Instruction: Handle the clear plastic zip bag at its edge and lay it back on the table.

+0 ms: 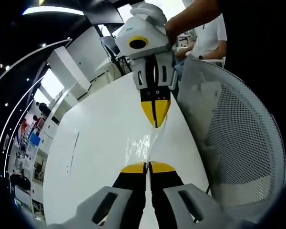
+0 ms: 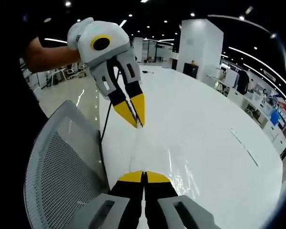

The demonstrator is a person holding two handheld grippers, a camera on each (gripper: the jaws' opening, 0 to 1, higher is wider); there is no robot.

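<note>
Two grippers, left (image 1: pixel 147 168) and right (image 2: pixel 143 176), pinch opposite edges of the bag (image 1: pixel 142 143), stretched just above the table (image 1: pixel 105 124) near the chair (image 1: pixel 243 143). Best lowered level together, keeping tension even, then released once flat.

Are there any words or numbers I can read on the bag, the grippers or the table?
None can be read.
Clear plastic zip bag: no print shows.
Right gripper and left gripper: no legible label.
White table: no legible writing.
Background signs: too small and blurred.
</note>
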